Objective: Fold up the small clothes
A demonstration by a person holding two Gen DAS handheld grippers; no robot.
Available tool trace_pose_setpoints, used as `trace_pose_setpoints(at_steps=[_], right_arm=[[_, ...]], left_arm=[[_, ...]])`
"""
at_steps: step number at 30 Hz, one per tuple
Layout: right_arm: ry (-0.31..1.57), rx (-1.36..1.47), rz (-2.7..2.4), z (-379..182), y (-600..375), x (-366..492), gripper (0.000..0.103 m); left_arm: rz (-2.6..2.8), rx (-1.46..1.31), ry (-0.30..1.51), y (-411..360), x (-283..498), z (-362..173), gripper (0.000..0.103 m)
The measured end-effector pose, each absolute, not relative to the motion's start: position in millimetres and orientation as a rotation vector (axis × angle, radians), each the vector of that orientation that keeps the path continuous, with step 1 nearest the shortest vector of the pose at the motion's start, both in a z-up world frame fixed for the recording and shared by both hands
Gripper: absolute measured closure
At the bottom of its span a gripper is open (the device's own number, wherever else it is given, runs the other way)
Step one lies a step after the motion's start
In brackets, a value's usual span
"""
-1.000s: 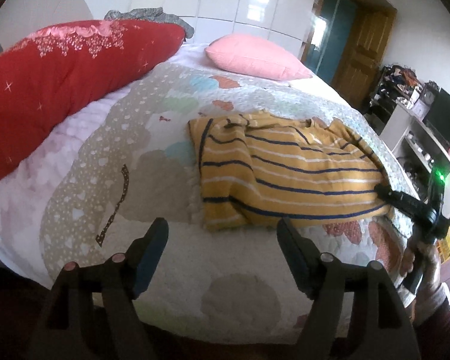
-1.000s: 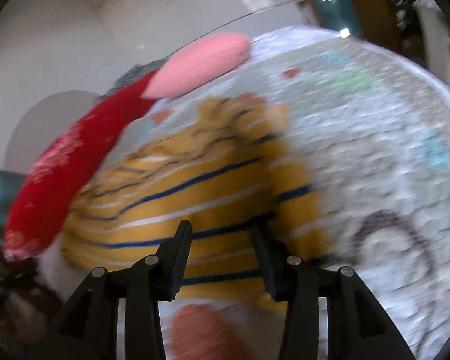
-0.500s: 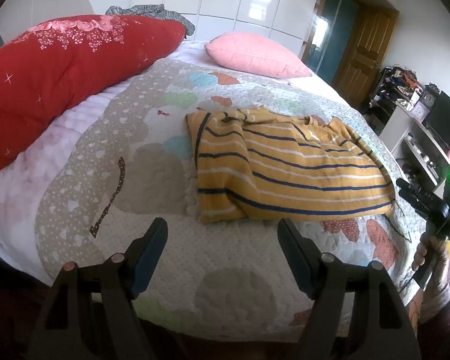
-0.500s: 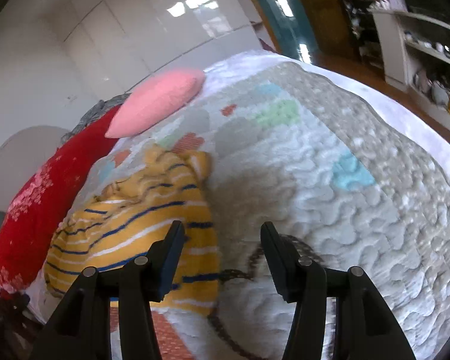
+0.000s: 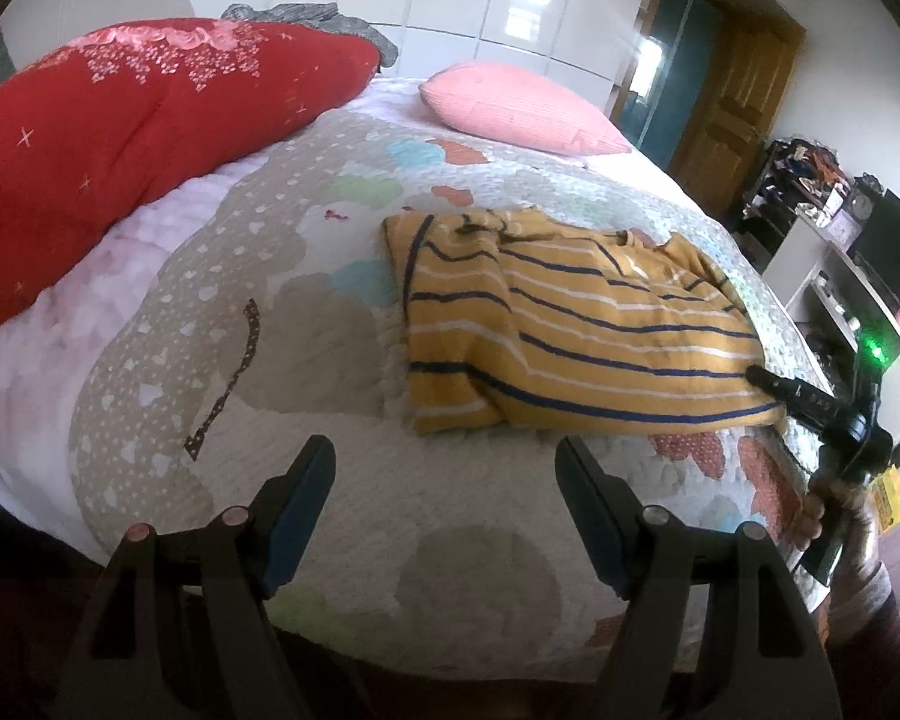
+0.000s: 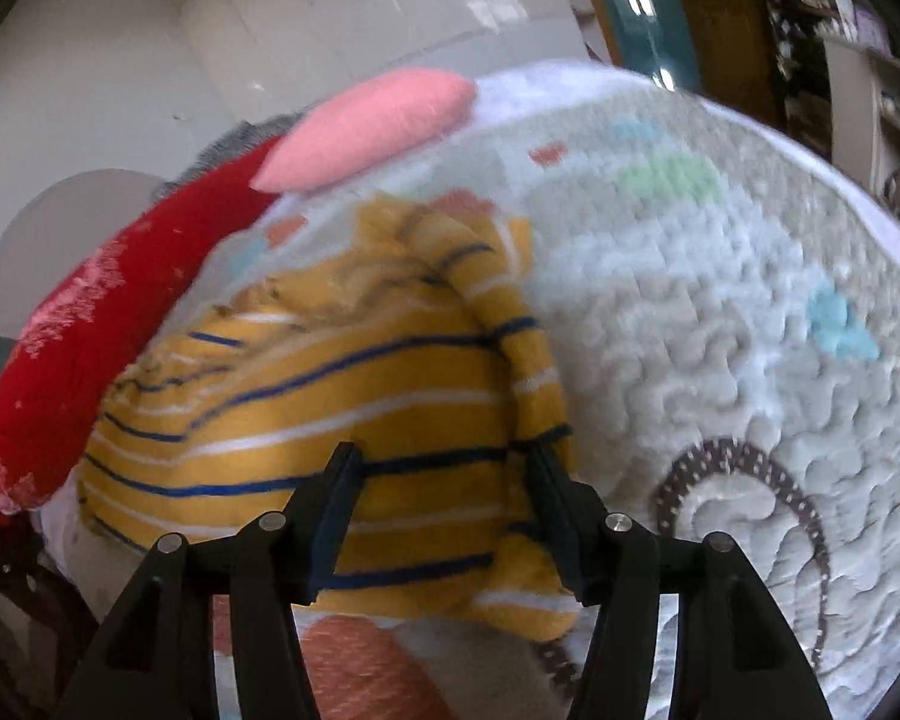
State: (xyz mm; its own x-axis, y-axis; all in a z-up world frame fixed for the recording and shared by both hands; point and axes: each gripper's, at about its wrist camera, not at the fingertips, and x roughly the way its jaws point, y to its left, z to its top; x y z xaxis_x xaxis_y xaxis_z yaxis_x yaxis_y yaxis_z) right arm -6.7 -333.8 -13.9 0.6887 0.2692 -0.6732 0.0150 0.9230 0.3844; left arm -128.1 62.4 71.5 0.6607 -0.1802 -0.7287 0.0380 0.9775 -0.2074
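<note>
The yellow striped shirt lies flat on the quilted bed, already partly folded, with its long axis running across the bed from the left claw's side toward the right claw's side. The right claw is clearly the nearer one: it hovers just over the near end of the shirt, and its jaws are opening, with the striped cloth under and between them, but the pads do not seem to press on it. In the left wrist view this same claw appears at the shirt's right end, touching or almost touching the hem. The left claw stands wide open and holds nothing; the shirt lies ahead of it and a little to the right, apart from it, with bare quilt between. I judge the next grasp belongs to the right claw, at the end it already covers. A red pillow and a pink pillow lie farther back, well apart.
</note>
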Motion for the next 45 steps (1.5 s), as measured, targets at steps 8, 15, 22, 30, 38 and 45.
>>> trace_pose_setpoints(at_steps=[8, 15, 22, 30, 38, 45], right_arm=[[0.773, 0.35, 0.139, 5, -334, -8, 0.04], [0.709, 0.386, 0.168, 38, -342, 11, 0.054], [0.771, 0.231, 0.244, 41, -283, 79, 0.054], [0.949, 0.234, -0.03, 12, -301, 196, 0.054], [0.887, 0.284, 0.443, 67, -194, 127, 0.05], [1.034, 0.246, 0.672, 35, -78, 132, 0.05]], left_arm=[[-0.093, -0.202, 0.844, 73, -128, 66, 0.028], [-0.055, -0.154, 0.808, 79, -135, 67, 0.023], [-0.026, -0.171, 0.824, 98, -132, 54, 0.023], [0.038, -0.225, 0.84, 132, -136, 42, 0.023], [0.062, -0.328, 0.843, 163, -146, 27, 0.023], [0.071, -0.337, 0.812, 177, -166, 31, 0.023]])
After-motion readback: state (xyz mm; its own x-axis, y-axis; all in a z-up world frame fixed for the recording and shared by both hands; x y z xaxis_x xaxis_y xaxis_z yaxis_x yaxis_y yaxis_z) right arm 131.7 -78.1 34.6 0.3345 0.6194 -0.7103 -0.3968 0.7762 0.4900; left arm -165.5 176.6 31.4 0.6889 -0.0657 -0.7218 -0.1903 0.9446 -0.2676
